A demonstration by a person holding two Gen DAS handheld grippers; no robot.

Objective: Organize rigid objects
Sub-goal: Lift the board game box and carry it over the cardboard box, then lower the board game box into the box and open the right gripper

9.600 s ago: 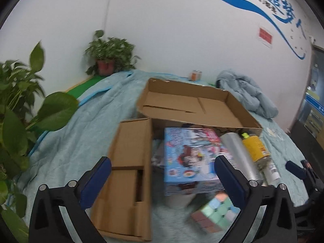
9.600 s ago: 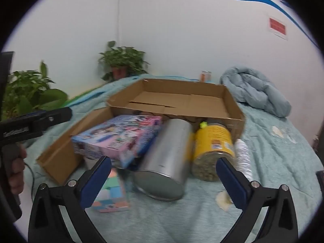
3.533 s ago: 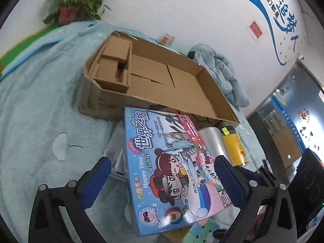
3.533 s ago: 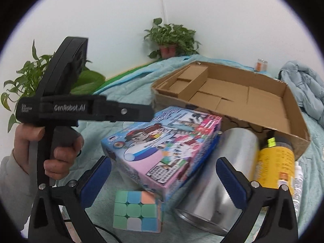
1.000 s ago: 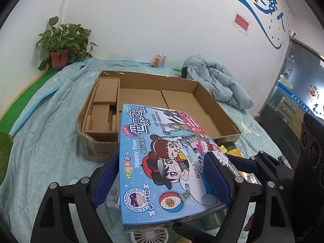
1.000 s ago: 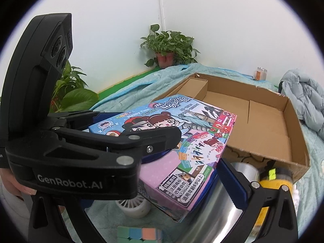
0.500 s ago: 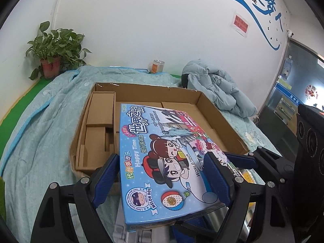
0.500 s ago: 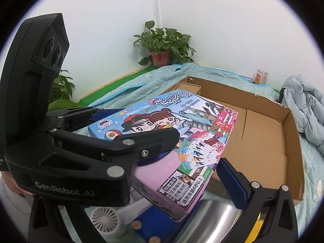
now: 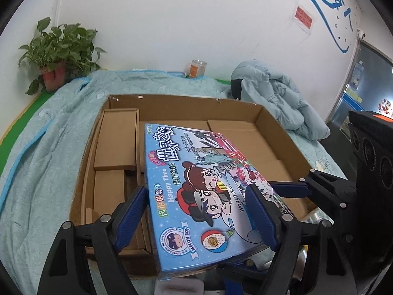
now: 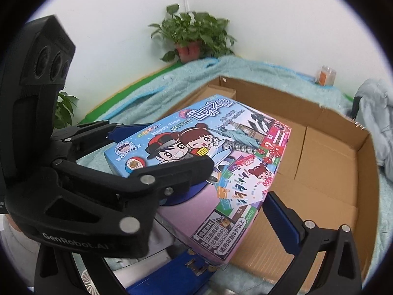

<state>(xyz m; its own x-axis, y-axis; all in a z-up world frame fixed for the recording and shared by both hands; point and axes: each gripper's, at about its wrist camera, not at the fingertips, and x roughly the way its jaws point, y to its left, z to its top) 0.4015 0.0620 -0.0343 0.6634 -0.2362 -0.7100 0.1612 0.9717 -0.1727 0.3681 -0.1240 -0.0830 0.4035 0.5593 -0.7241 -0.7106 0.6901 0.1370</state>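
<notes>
You have one teal quilted blanket [image 9: 44,152] across the whole lower half of the frame. One wide, shallow brown cardboard tray [image 9: 277,132] sits on it at centre, with folded cardboard inserts along its left side.

There is one blue cartoon-printed board game box [image 9: 196,172] with a pink side. It is off the blanket, tilted, above the tray's near left part.

One pale blue padded jacket [image 9: 275,103] lies bunched at the upper right. There are two green potted plants, one [image 9: 59,54] in a red pot at the upper left and a second [image 10: 63,108] showing only leaves at the left edge of the right wrist view. One small orange jar [image 9: 196,68] stands at the wall, top centre.

You hold two grippers. Your left gripper [image 9: 196,211] has just been closing, with the game box between its blue pads [image 9: 133,206]. They are clamped across the box's width, fairly wide apart.

On your right gripper [image 10: 203,211], one finger [image 10: 282,218] touches the box's pink end. The other is hidden behind the left gripper, so I cannot tell whether it grips
</notes>
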